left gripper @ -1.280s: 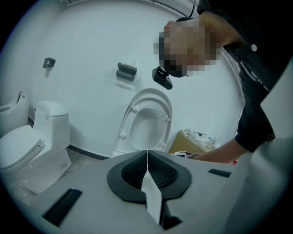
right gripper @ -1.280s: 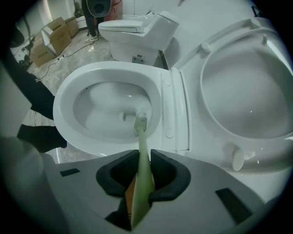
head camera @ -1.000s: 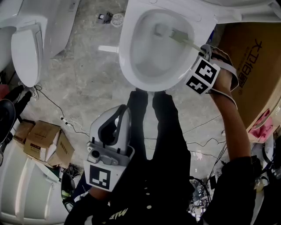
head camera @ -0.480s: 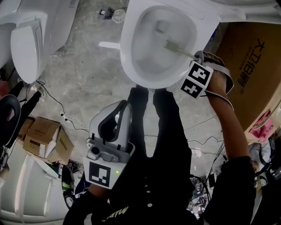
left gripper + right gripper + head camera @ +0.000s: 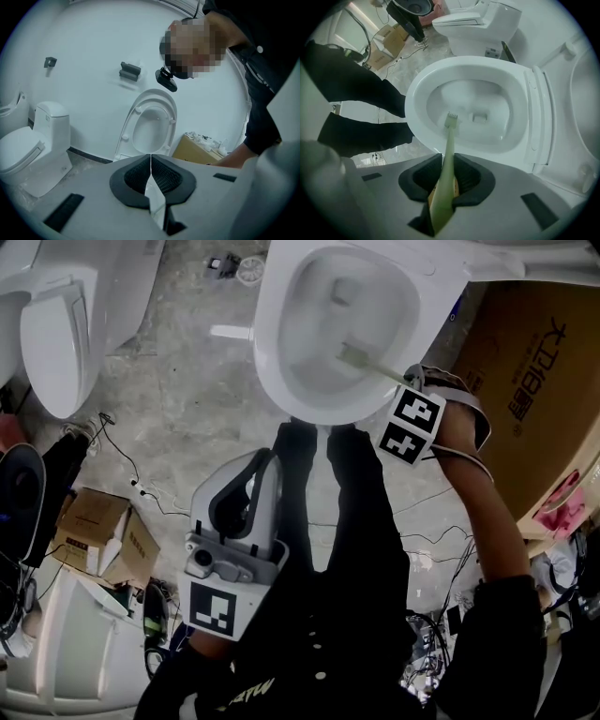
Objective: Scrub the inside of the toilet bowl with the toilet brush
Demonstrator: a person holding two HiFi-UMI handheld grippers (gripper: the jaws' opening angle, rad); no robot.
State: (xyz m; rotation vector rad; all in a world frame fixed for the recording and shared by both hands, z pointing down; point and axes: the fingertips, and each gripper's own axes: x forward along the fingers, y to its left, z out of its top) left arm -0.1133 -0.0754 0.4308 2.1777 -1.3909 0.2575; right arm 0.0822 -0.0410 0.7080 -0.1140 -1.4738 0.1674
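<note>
Brush: the toilet brush (image 5: 449, 140) is a slim, pale-green stick with a small bristle head. The head is down inside the toilet bowl (image 5: 417, 96), against the near wall and short of the drain opening.
Right hand: the right hand-held gripper (image 5: 443, 177) is clamped on the back end of the handle, one jaw pressed on each side, and it hovers just outside the rim.
Left hand: the left hand-held gripper (image 5: 151, 171) has its jaws pressed together on nothing. It is held low by the person's legs, well apart from the bowl.
Handling: I'd say it is light, and thin enough to bend a little when pushed. The glazed bowl looks slick, so the head will likely skid.
Where to hold: gripping the tail end gives reach, but the handle could swivel between the pads. A grip nearer the middle should press harder.
Nearby: a second toilet (image 5: 56, 334) and a cardboard box (image 5: 530, 381) stand on the floor.
</note>
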